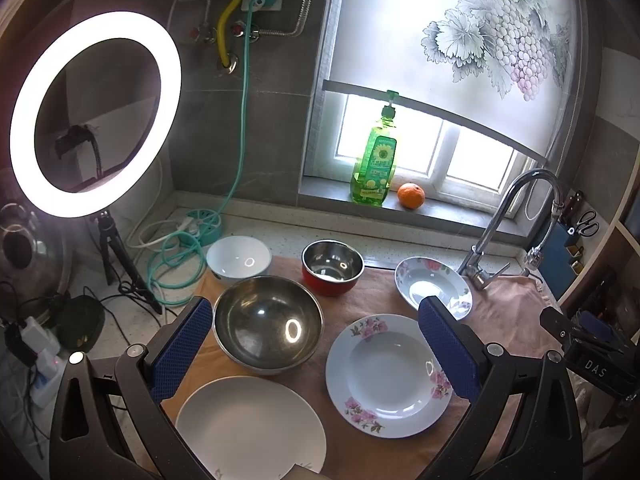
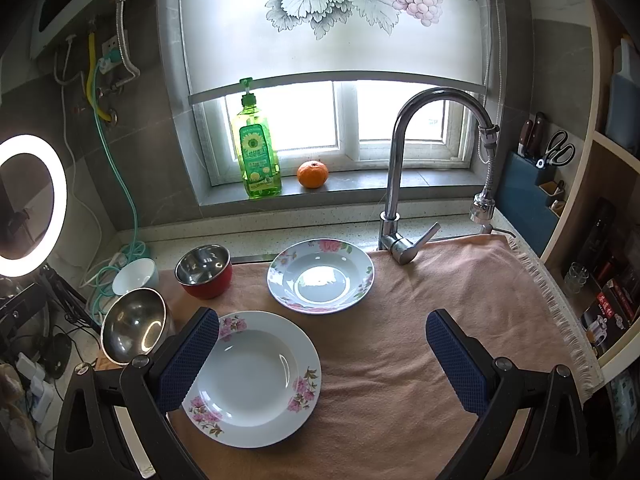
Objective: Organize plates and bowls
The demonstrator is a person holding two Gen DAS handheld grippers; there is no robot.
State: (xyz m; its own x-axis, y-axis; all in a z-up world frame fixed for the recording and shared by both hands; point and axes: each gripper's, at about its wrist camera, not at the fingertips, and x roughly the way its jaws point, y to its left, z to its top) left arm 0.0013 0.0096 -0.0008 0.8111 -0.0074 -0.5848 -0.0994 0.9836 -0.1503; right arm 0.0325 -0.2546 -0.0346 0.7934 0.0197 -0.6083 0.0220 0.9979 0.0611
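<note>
I am holding my left gripper point(image 1: 316, 344) with its jaws spread wide and empty above the desk; between its blue pads point(image 1: 182, 348) the big steel bowl point(image 1: 268, 322) is sitting at centre frame, with the near floral plate point(image 1: 390, 376) at lower right and the plain white plate point(image 1: 250, 428) at the bottom edge. My right gripper point(image 2: 322, 354) is likewise hanging with jaws wide apart and gripping nothing, the same floral plate point(image 2: 252, 372) lying by its left pad. Farther up the pink cloth point(image 2: 440, 300) the second floral plate point(image 2: 320, 276) is resting near the tap point(image 2: 400, 184), apart from the first. In the left view the red bowl with steel lining point(image 1: 332, 266) is standing above the steel bowl, and the white bowl point(image 1: 238, 258) is sitting to its left, at the cloth's edge. On the sill in the upper middle a green soap bottle point(image 2: 258, 152) and an orange point(image 2: 312, 174) are standing side by side. A ring light point(image 1: 94, 114) is glowing at upper left.
</note>
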